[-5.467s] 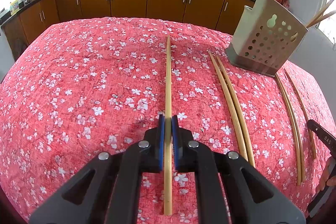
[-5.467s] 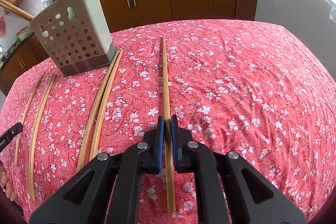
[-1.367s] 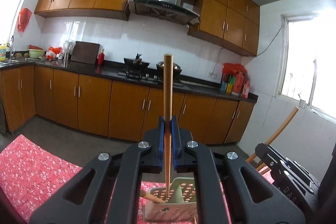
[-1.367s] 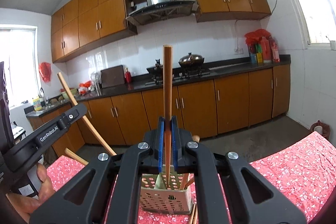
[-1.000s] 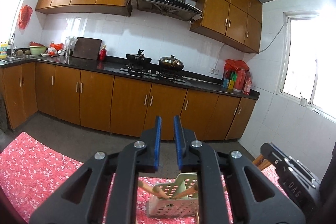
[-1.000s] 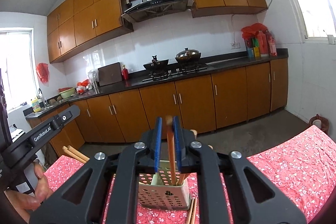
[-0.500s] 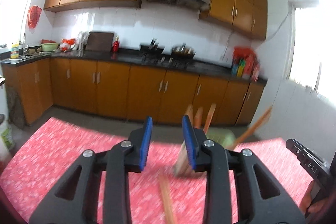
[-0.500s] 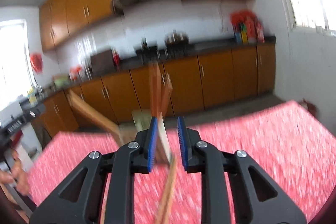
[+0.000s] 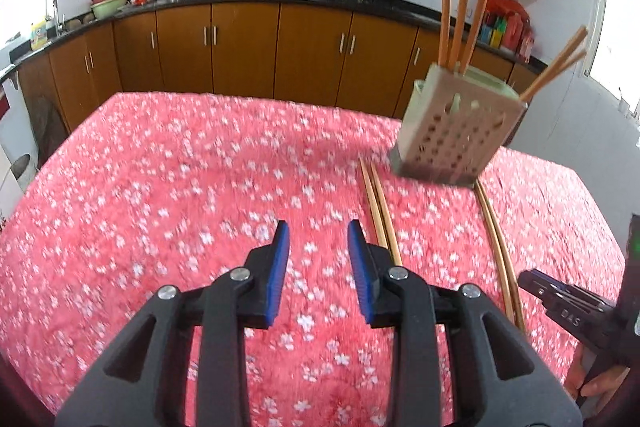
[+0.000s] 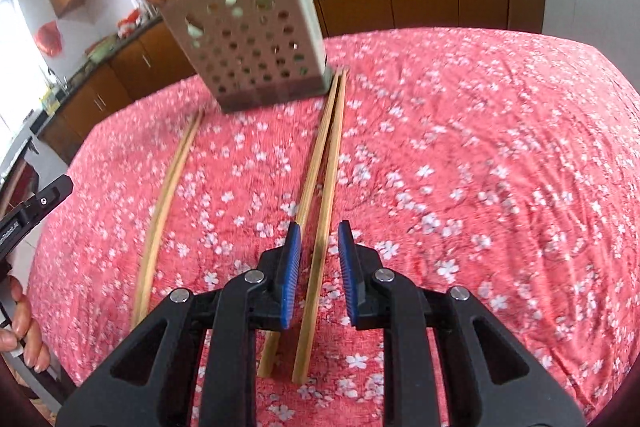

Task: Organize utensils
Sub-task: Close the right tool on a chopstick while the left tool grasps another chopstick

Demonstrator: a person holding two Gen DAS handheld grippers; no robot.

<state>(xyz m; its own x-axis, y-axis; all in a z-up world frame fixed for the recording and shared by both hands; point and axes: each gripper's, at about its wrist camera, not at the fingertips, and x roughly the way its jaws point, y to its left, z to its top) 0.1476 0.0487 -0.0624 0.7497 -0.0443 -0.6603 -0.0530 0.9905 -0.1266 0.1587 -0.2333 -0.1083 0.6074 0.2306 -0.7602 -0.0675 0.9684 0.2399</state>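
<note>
Both the left gripper (image 9: pixel 316 247) and right gripper (image 10: pixel 319 247) have jaws spread and empty over the counter (image 10: pixel 480 147), where thin, stiff, light chopsticks (image 10: pixel 320 187) lie beside the holder (image 10: pixel 252 55); best pinched mid-length

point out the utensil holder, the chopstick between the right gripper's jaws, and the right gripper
utensil holder (image 10: pixel 256 51): right wrist view, on its perforated front wall.
chopstick (image 10: pixel 326 203): right wrist view, mid-shaft, right one of the pair.
right gripper (image 10: pixel 319 251): right wrist view, gap midway between the blue pads.
</note>
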